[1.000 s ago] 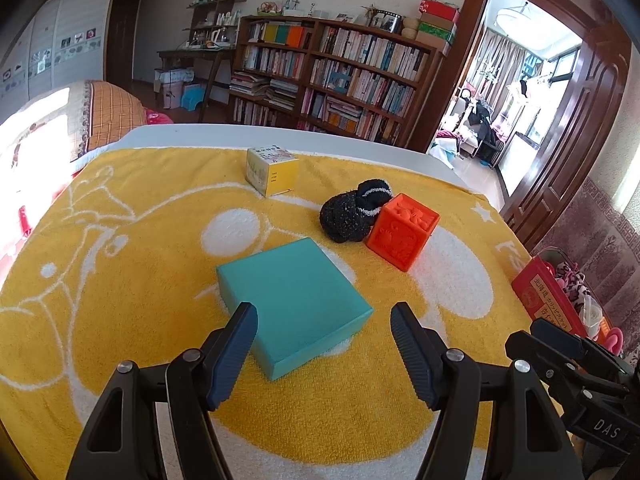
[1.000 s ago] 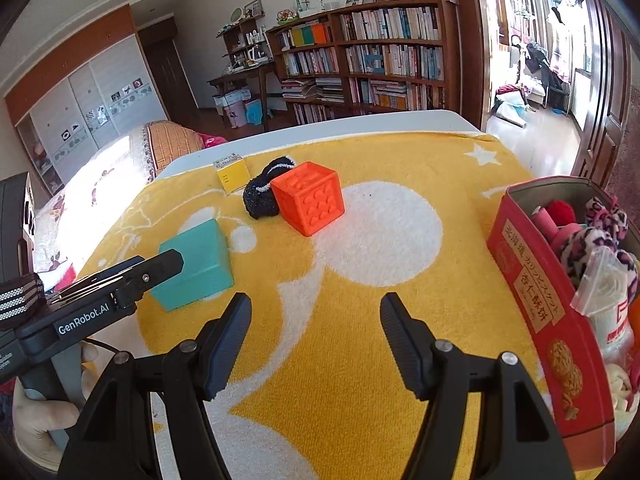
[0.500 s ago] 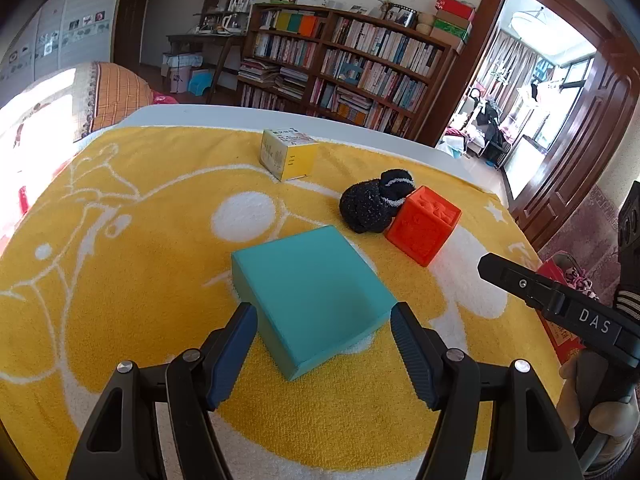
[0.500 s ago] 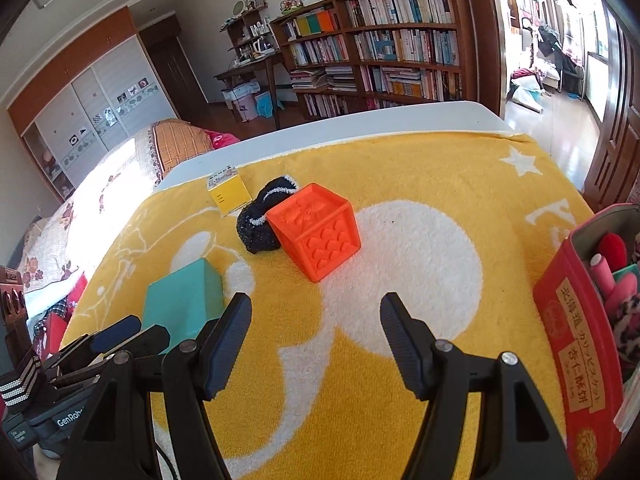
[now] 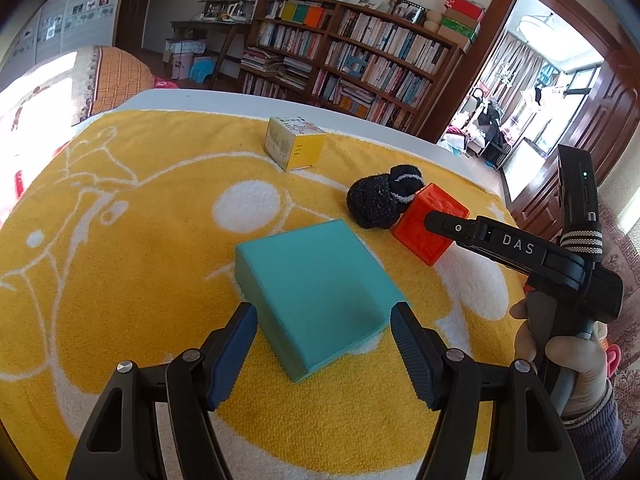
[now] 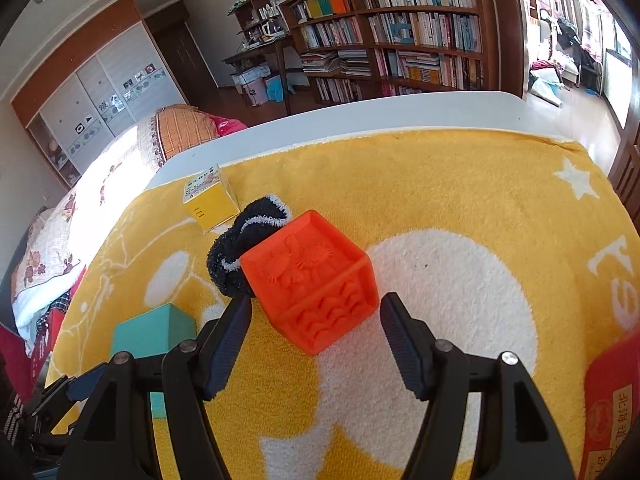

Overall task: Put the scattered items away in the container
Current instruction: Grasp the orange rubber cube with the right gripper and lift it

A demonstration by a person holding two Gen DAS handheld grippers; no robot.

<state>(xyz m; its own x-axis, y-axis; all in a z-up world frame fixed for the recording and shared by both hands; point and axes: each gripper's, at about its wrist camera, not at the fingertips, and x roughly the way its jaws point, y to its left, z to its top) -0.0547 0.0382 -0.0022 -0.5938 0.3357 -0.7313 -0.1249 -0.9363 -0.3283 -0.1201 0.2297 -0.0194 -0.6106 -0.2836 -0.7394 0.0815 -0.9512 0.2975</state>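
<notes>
Four items loose on towel: teal box (image 5: 316, 292), orange cube (image 6: 312, 280), black sock (image 6: 240, 252), yellow carton (image 5: 294, 148); none yet in red container (image 6: 612, 404); both jaws apart, unclamped

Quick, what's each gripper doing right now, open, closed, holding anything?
Left gripper: open, jaws either side of the teal box, not gripping.
Right gripper: open, empty, just short of the orange cube.

Bookshelf (image 5: 360, 52) at back w/ desk (image 5: 200, 32); wardrobe (image 6: 100, 92) left; quilted bed (image 6: 100, 184).
</notes>
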